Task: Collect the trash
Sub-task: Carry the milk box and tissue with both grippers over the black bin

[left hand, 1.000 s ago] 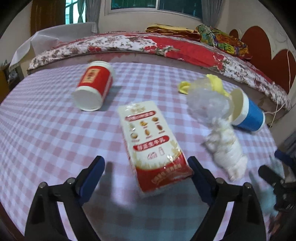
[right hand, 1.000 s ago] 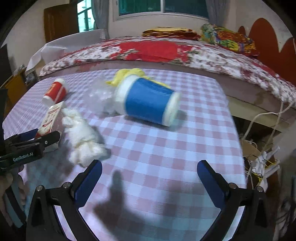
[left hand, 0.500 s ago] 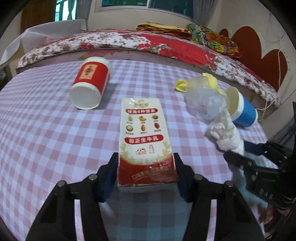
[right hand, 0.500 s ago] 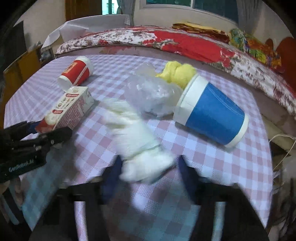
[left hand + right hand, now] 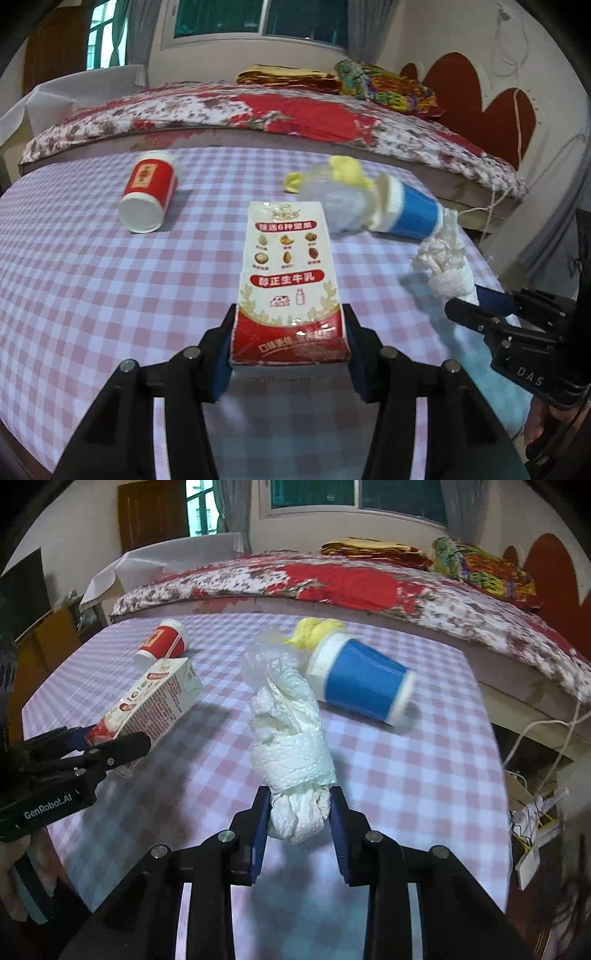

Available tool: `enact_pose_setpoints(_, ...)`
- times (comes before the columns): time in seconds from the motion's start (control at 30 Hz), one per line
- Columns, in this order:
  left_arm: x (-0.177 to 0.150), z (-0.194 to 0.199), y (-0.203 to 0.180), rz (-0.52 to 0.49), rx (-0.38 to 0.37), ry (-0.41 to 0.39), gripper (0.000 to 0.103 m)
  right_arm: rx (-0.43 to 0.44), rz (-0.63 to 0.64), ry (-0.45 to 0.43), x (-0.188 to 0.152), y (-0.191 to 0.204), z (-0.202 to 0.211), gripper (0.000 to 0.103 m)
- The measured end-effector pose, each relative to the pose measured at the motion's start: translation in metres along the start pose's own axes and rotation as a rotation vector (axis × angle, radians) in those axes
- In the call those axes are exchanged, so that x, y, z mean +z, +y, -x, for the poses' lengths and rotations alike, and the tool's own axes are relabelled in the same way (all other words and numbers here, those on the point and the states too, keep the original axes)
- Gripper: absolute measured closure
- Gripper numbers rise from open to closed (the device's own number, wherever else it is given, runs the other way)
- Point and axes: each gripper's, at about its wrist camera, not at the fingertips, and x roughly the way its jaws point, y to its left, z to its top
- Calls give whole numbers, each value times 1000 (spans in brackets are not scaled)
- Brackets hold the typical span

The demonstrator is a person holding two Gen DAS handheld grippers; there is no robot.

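Observation:
A red and white milk carton sticks out forward from my left gripper. Its jaws are closing, with the blue pads pressed on the carton's red end. The carton hangs tilted above the checked table. A wad of white paper towel stands between the pads of my right gripper, whose jaws are closing on its lower end. A red paper cup and a blue paper cup lie on their sides on the table. Clear crumpled plastic and a yellow scrap lie by the blue cup.
A bed with a red floral cover runs along the table's far edge. Cables and a power strip hang off the table's right side. A dark cabinet stands at the left.
Both grippers went from wide open to closed. The left took hold of the carton, the right took the paper towel wad. Both things have risen off the table.

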Motion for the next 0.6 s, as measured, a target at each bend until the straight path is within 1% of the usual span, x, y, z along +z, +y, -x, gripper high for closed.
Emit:
enact_pose_setpoints(0.13, -4, 7, -17, -23, -20, -2, 50, -26, -39, -25, -13, -16, 29, 70)
enact_pose_setpoints(0.17, -5, 9, -20, -27, -27, -3, 50, -26, -39, -25, -13, -16, 29, 70)
enact_pose_setpoints(0.33, -11, 19, -40, -63, -51, -8, 50, -48, -71, -52, -27, -30, 58, 70)
enact_pose_setpoints(0.47, -14, 23, -54, -79, -69, -11, 51, -58, -86, -60, -34, -37, 71, 70)
enact_pose_setpoints(0.57, -17, 26, -67, -100, -95, -8, 51, -72, -101, -70, -43, -43, 83, 70)
enact_pose_setpoints(0.6, -18, 28, -72, -110, -100, -9, 51, -83, -115, -74, -50, -52, 92, 70)
